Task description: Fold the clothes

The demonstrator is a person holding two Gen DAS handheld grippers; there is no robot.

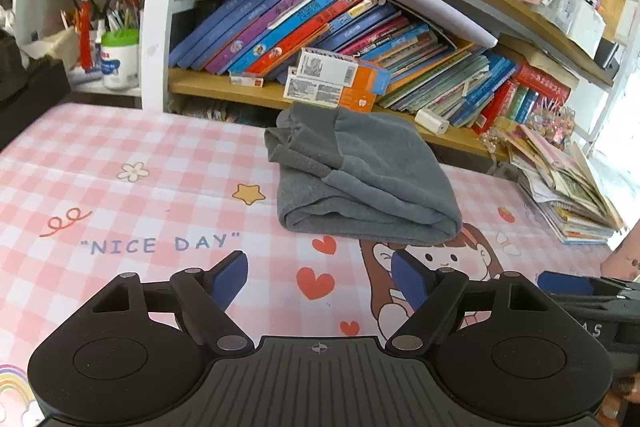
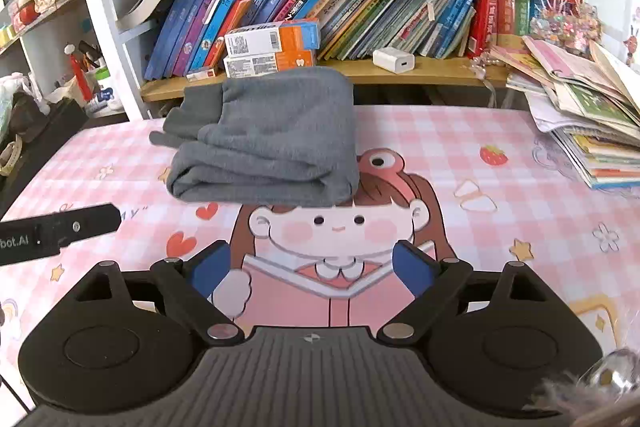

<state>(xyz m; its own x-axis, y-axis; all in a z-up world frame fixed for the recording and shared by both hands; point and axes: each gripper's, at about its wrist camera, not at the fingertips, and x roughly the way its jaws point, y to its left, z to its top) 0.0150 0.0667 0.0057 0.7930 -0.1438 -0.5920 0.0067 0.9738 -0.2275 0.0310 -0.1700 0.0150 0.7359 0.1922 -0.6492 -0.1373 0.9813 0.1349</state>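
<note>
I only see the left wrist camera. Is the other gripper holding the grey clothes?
Observer: No. The right gripper is open and empty. The folded grey clothes lie on the pink tablecloth ahead of it, untouched.
Operator: The clothes cover the cartoon girl's head for me. What's on it?
Observer: The cartoon girl wears a frog-eyed hat, which peeks out at the right edge of the clothes.
</note>
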